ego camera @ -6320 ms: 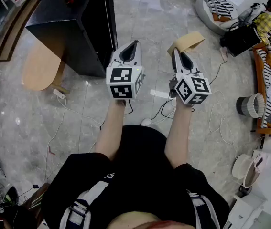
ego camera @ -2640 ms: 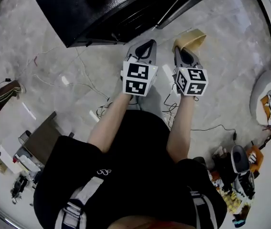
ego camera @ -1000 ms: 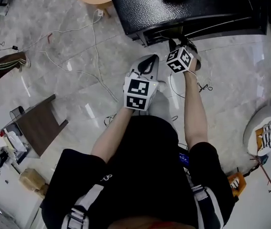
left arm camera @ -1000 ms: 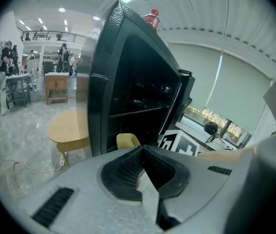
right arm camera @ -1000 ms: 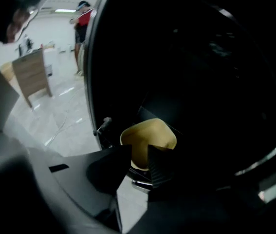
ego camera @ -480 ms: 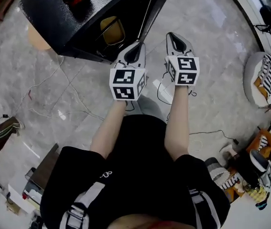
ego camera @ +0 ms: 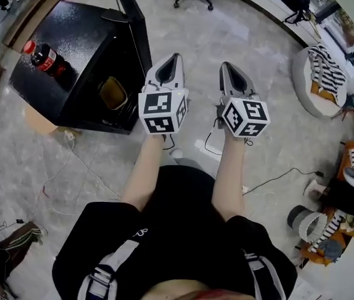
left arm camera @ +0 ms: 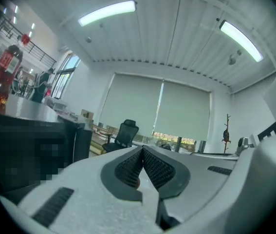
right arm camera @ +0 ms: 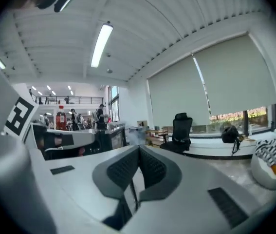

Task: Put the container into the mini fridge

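While the person holds both grippers out over the grey floor (ego camera: 264,42), the left gripper (ego camera: 175,56) has its fingers (left arm camera: 127,168) clenched together with nothing between them. The right gripper (ego camera: 223,65) likewise has its fingers (right arm camera: 122,168) pressed tight and empty. Just left of the left gripper stands the black mini fridge (ego camera: 83,36), its door (ego camera: 133,24) swung open. The tan container (ego camera: 113,92) sits inside the fridge, apart from both grippers. A cola bottle (ego camera: 47,58) stands on the fridge's top.
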A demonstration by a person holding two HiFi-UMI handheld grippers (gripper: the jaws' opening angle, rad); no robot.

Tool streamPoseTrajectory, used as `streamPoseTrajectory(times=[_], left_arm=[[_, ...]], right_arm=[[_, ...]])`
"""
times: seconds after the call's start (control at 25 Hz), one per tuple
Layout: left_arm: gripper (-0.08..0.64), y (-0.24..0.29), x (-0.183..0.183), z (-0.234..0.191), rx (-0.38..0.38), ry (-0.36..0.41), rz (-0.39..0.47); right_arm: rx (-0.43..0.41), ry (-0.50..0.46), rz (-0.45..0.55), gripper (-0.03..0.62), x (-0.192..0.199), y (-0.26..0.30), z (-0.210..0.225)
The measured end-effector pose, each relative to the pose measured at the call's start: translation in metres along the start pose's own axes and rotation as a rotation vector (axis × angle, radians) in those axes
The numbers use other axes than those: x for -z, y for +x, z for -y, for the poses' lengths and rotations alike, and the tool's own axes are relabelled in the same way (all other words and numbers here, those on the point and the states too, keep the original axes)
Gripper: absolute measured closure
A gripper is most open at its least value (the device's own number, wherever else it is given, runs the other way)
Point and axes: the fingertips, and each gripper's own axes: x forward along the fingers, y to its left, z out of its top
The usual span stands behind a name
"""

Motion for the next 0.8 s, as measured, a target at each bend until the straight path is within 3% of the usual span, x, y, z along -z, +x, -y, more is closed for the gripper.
streamPoseTrajectory(times=[0.24,0.8], left_arm=[[0.555,0.017,-0.026,0.05,0.085,0.087,0.043],[0.555,0.033,-0.046,0.071,0.103,0.153,0.067]], right_arm=[[0.029,-0.015,0.04,0.581,-0.021,-0.01,0.024],[0.022,-0.044,0.119,0.581,-0.06,-0.008,0.048]])
